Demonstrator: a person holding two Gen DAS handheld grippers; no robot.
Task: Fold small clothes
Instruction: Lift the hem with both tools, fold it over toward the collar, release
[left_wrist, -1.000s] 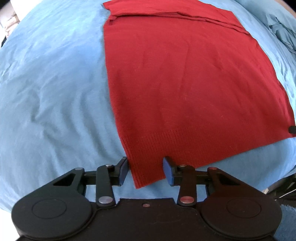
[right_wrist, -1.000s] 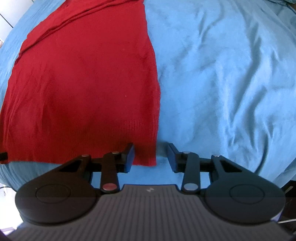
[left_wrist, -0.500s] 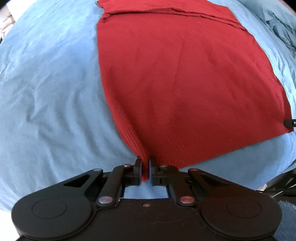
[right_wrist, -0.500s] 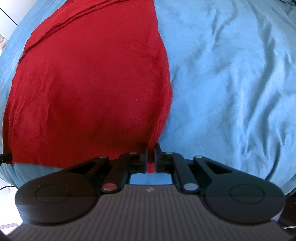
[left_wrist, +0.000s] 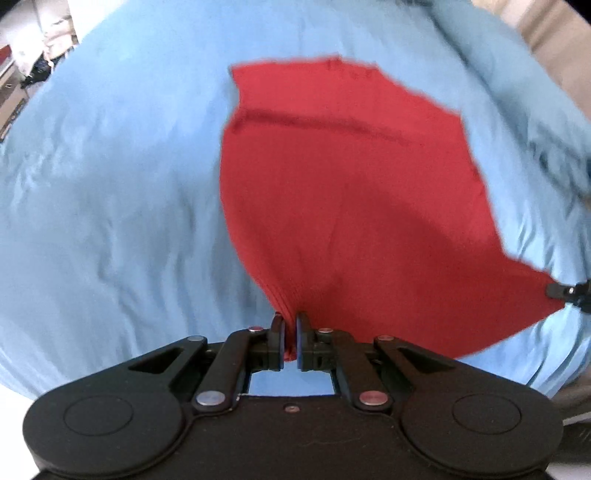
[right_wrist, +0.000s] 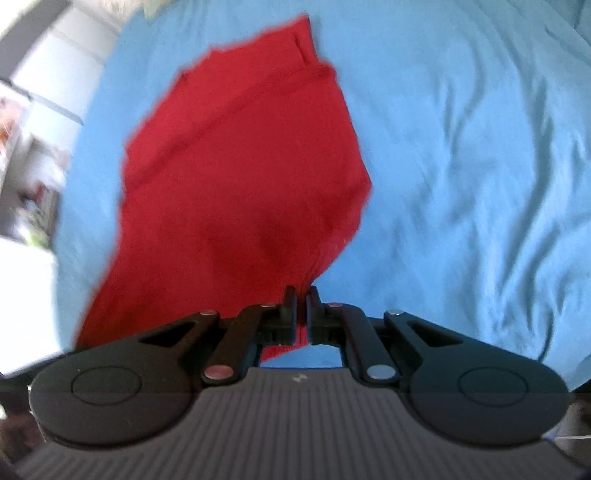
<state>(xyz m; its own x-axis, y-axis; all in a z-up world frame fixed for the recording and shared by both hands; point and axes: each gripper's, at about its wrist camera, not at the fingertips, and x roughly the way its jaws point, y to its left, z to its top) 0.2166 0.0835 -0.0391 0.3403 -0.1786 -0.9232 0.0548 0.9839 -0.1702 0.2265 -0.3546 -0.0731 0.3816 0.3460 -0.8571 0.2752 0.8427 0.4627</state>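
A red knit garment (left_wrist: 351, 192) lies on a light blue bedsheet (left_wrist: 110, 184), with its near hem lifted. My left gripper (left_wrist: 290, 325) is shut on the hem's left corner. My right gripper (right_wrist: 302, 299) is shut on the hem's right corner, and the garment (right_wrist: 236, 177) rises from the sheet toward it. The right gripper's tip also shows at the right edge of the left wrist view (left_wrist: 569, 291), pinching the far corner. A fold line crosses the garment's far end.
The wrinkled blue sheet (right_wrist: 461, 166) covers the bed on all sides of the garment. A bunched blue fabric (left_wrist: 554, 147) lies at the right. Room furniture (right_wrist: 33, 147) shows blurred beyond the bed's left edge.
Both grippers closed on the hem corners, then lifted and pulled them up off the sheet. The garment's near half now hangs raised and the views are motion-blurred.
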